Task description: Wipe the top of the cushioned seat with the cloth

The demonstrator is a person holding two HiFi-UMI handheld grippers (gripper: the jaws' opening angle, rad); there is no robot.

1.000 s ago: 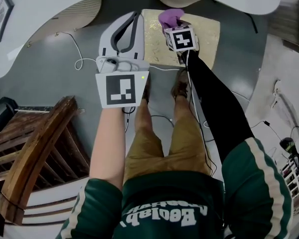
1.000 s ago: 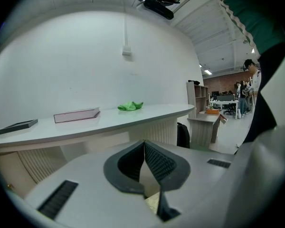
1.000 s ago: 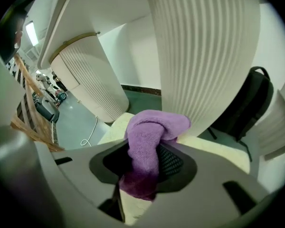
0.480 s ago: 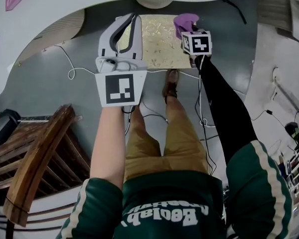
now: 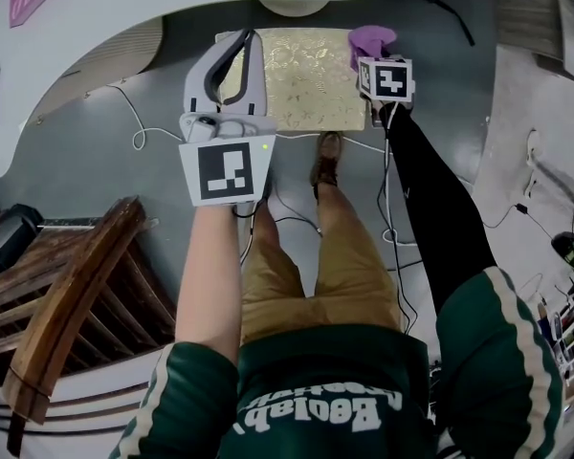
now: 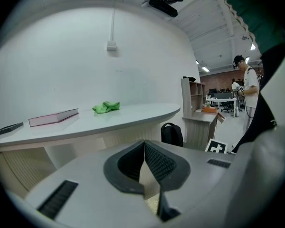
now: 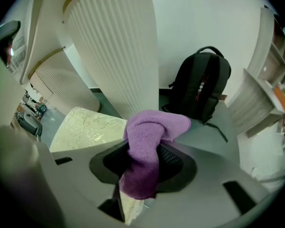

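The cushioned seat [image 5: 297,79] is a square pad with a pale gold leaf pattern, on the floor ahead of the person's feet. A purple cloth [image 5: 371,38] sits at the seat's far right corner, and my right gripper [image 5: 374,50] is shut on it. In the right gripper view the cloth [image 7: 149,148] bulges up and hangs down between the jaws, with the seat [image 7: 85,127] to the left below. My left gripper [image 5: 252,34] hovers over the seat's left edge. Its tips [image 6: 144,144] meet with nothing held.
A ribbed white table pedestal [image 7: 114,46] and a black backpack [image 7: 202,87] stand just beyond the seat. The curved white tabletop [image 6: 109,120] carries a green cloth [image 6: 106,107] and a book [image 6: 53,117]. A wooden chair [image 5: 67,295] is at the left, and cables [image 5: 134,122] lie on the floor.
The right gripper has carried the purple cloth rightward along the seat's far side to its right corner. The left gripper now overlaps the seat's left edge.
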